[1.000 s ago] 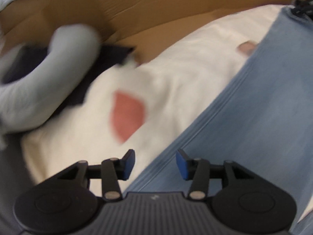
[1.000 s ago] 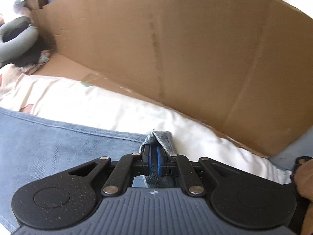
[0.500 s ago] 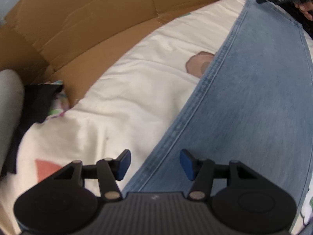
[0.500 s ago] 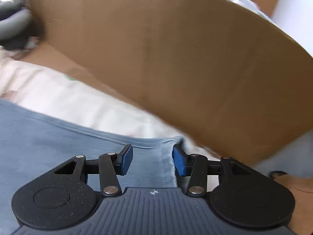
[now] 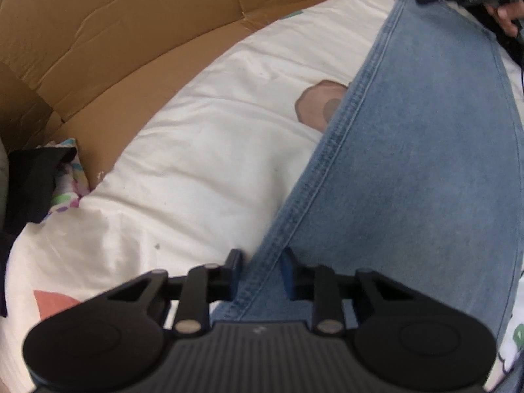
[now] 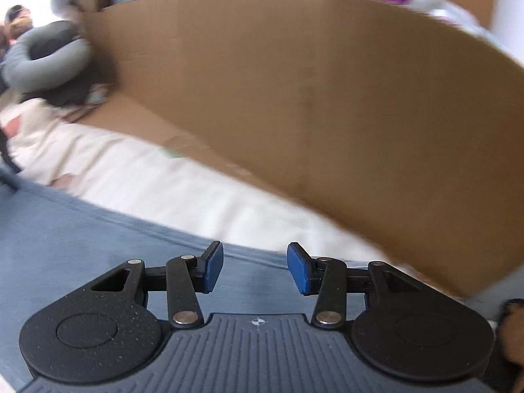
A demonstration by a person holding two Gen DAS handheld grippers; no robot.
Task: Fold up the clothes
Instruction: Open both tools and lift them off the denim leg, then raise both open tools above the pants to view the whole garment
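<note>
My left tongs [image 5: 260,273] are matt black plastic with bright metal pivot pins and smooth blue pads, and a ribbed grey plastic body behind them; my right tongs [image 6: 255,270] are built the same, their black plastic speckled with pale dust. The jeans [image 5: 409,170] are light blue denim, a coarse woven cloth with a raised double-stitched seam. Beside the jeans lies the sheet [image 5: 203,163], soft matt cream cotton, creased, with printed coloured patches. Beyond the sheet stands the cardboard [image 5: 131,32], dull brown paperboard, dented and scored. The grey cushion [image 6: 49,59] looks a smooth, soft knit.
</note>
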